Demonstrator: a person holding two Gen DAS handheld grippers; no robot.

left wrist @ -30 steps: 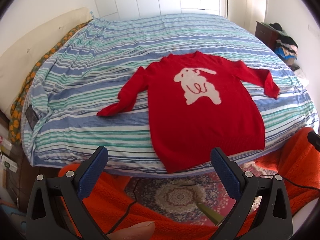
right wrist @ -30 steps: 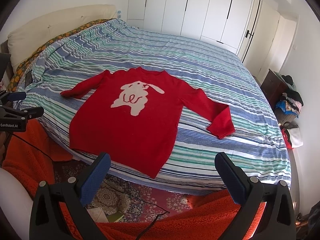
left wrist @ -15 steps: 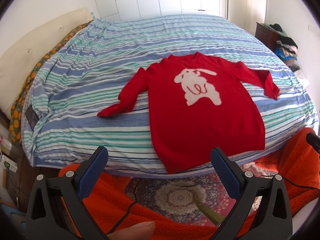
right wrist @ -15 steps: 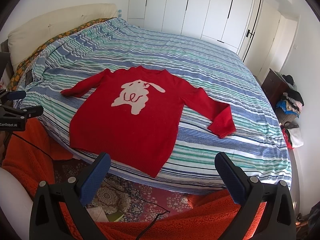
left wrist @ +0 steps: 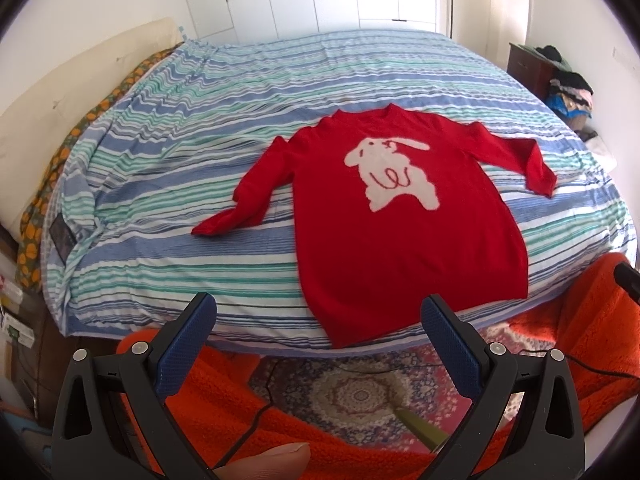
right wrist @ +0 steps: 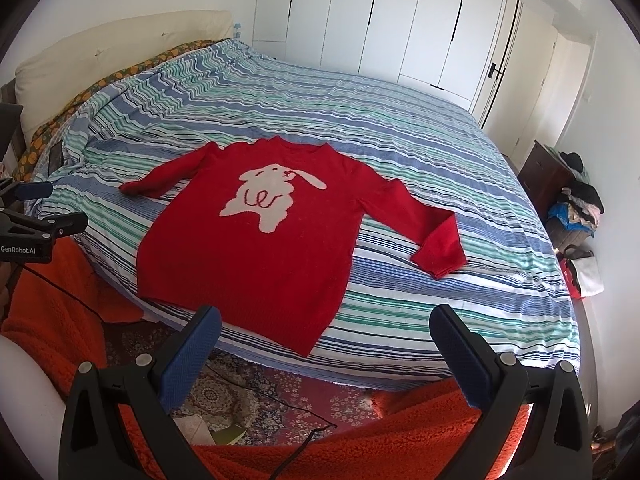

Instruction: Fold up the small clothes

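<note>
A small red sweater (left wrist: 404, 232) with a white rabbit on the chest lies flat, front up, on the striped bed, both sleeves spread out; its hem hangs near the bed's front edge. It also shows in the right wrist view (right wrist: 256, 248). My left gripper (left wrist: 318, 328) is open and empty, held off the bed in front of the hem. My right gripper (right wrist: 326, 338) is open and empty, also short of the bed edge. The left gripper also shows at the left edge of the right wrist view (right wrist: 28, 216).
The bed (left wrist: 200, 184) has a blue, green and white striped cover. An orange fleece blanket (left wrist: 224, 396) and a patterned rug (left wrist: 360, 392) lie below the grippers. A dresser with piled clothes (right wrist: 576, 200) stands at the right. White wardrobes (right wrist: 400, 20) line the far wall.
Both views have shifted only slightly toward the bed. The sweater has not moved and both grippers stay open.
</note>
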